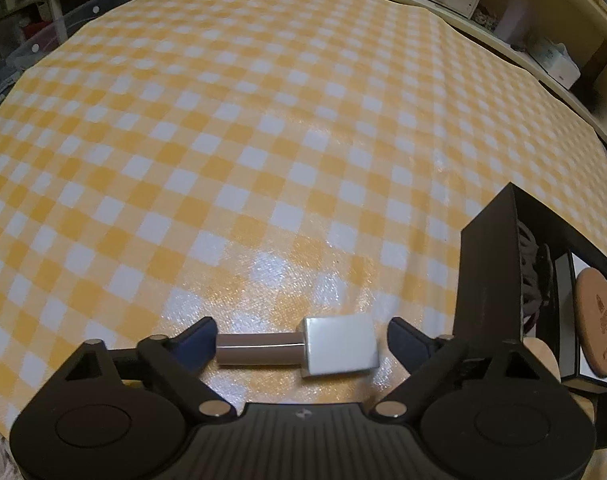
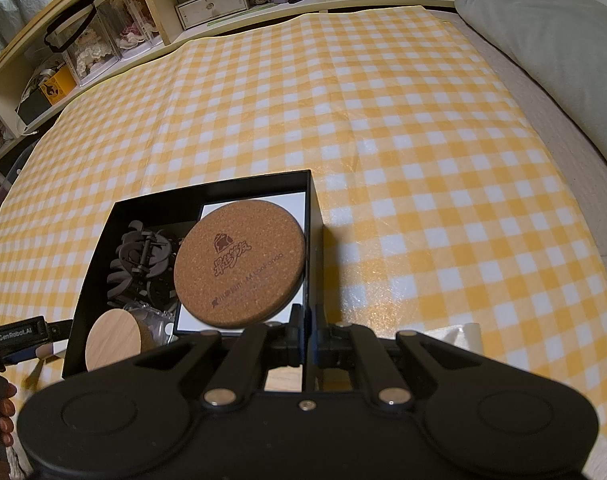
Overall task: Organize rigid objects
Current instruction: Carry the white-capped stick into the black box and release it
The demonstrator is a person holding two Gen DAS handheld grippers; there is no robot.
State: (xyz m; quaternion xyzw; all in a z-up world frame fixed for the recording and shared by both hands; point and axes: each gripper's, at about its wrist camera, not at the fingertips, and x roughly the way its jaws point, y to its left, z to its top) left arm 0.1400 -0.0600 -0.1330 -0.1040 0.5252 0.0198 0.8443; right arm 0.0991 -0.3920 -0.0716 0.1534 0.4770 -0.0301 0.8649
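A yellow checked cloth (image 2: 423, 160) lies beside a grey pillow (image 2: 551, 36), shelves (image 2: 151, 4) behind.

- Small tube with white square cap and brownish-grey barrel (image 1: 295, 347): lies on its side on the checked cloth, between my left fingers, cap to the right.
- Open black rectangular cardboard box (image 2: 314, 216): sits on the cloth, its right wall pinched in my right gripper.
- Round cork coaster with printed logo (image 2: 240, 265): inside the box, tilted, atop a white card.
- Black plastic claw hair clip (image 2: 137, 258): inside, left part.
- Round pale wooden lid (image 2: 113, 339): inside, near-left corner.

yellow-and-white checked cloth (image 1: 263, 120); black box (image 2: 315, 216); tan cork coaster (image 2: 239, 264); white-capped, perhaps brownish tube (image 1: 299, 346).
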